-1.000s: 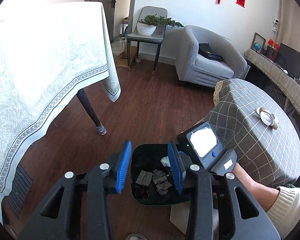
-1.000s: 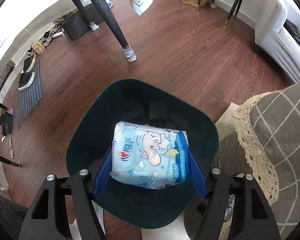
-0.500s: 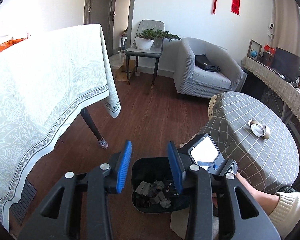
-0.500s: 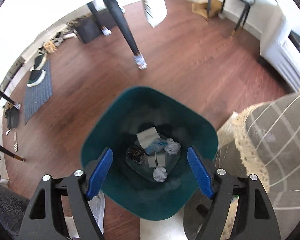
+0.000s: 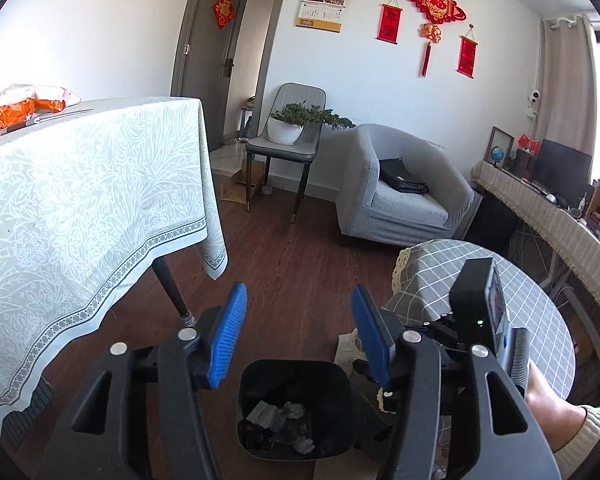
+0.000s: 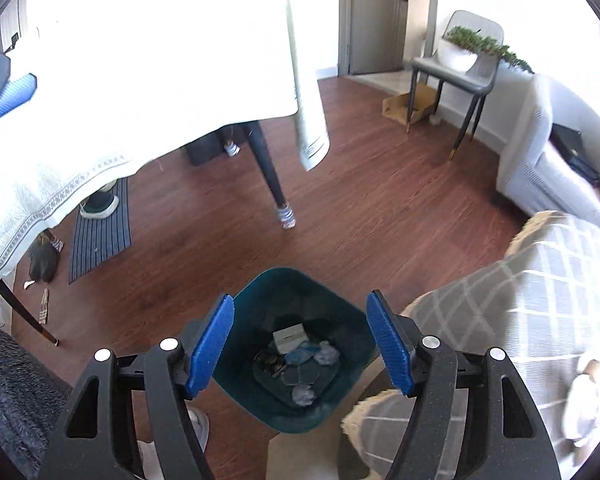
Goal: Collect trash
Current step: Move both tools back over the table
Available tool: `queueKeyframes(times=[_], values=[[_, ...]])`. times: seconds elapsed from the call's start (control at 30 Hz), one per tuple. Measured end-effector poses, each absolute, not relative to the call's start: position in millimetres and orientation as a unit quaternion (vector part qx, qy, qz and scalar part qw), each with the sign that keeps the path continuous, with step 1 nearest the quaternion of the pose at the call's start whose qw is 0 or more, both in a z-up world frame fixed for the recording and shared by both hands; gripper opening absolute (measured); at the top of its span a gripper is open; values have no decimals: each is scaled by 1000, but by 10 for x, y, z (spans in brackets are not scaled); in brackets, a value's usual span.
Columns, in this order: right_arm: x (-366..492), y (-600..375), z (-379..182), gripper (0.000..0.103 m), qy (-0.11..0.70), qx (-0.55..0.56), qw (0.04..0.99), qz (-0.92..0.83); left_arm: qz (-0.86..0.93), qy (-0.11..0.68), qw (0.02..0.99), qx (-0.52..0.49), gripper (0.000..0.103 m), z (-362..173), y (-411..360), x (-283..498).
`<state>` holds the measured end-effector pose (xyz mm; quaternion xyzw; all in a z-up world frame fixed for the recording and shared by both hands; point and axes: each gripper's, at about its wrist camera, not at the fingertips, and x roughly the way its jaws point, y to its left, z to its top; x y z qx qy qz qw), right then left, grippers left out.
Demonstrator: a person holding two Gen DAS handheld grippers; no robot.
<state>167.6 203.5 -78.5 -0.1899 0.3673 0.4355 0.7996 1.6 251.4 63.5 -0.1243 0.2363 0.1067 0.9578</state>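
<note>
Both grippers hang above the bin [image 6: 296, 344], empty. The right gripper [image 6: 300, 344] has just narrowed a little but gapes wide; the left gripper [image 5: 298, 340] has just spread, half open. Trash [image 6: 300, 356] sits in the bin, so they're free to fetch more.

One dark green trash bin [image 6: 260, 400] – two crumpled paper balls [image 6: 303, 395] and one white card [image 6: 289, 336] show inside it. Two cloth-covered tables [image 5: 80, 208], one armchair [image 5: 404, 196], one chair [image 5: 288, 148] – one potted plant [image 5: 296, 120].
</note>
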Motion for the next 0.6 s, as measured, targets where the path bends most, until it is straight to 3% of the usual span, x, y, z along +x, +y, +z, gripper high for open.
queueKeyframes(times=[0.33,0.6], values=[[1835,1185,-273,70,322,-169,845,392,78,254,957,-120,68,570,2195,305],[2101,398,-143,91,301,-182,867,353,40,278,954,-102,77,476,1811,567]])
